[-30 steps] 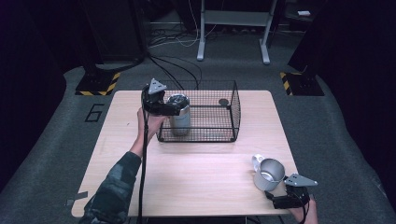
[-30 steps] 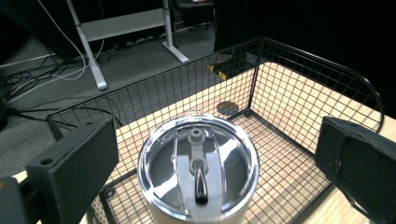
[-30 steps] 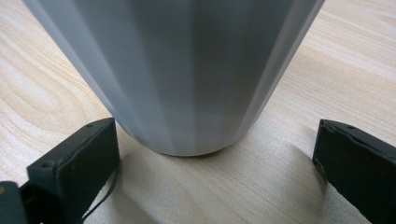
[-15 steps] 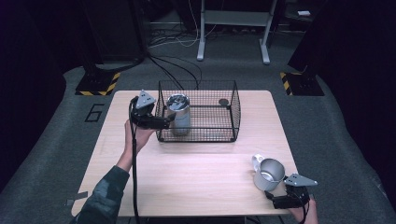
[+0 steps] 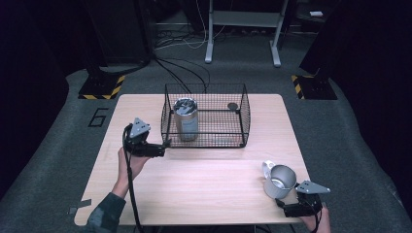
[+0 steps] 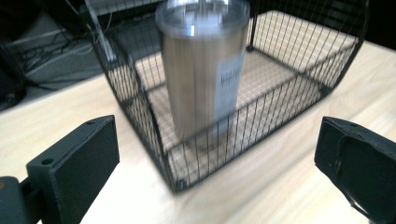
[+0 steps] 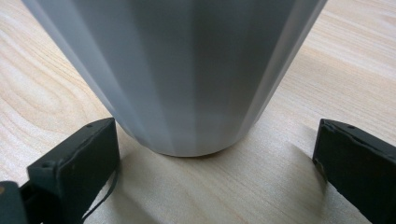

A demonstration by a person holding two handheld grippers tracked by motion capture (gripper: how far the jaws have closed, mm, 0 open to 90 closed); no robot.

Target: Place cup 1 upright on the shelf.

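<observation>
Dark floor and cables surround a pale wooden table [image 5: 194,189], and on it a wire basket [image 5: 206,116] stands as the main landmark. Inside the basket, at its left end, a steel tumbler [image 5: 186,119] with a clear lid stands upright. Just outside the basket's left front corner the left gripper [image 5: 163,148] hovers with its jaws wide apart and nothing between them; in the left gripper view the tumbler [image 6: 205,70] is seen behind the wires. Well away from the basket, near the table's right front corner, a grey mug [image 5: 279,179] stands upright, and the right gripper [image 5: 281,204] sits just in front of it, its jaws spread on both sides of the mug's base [image 7: 182,74] without touching. I think the mug is the risk: it is close to the edge, so a push forward instead of a clean squeeze could tip it. Also the left jaws could catch the basket wires and drag it.
</observation>
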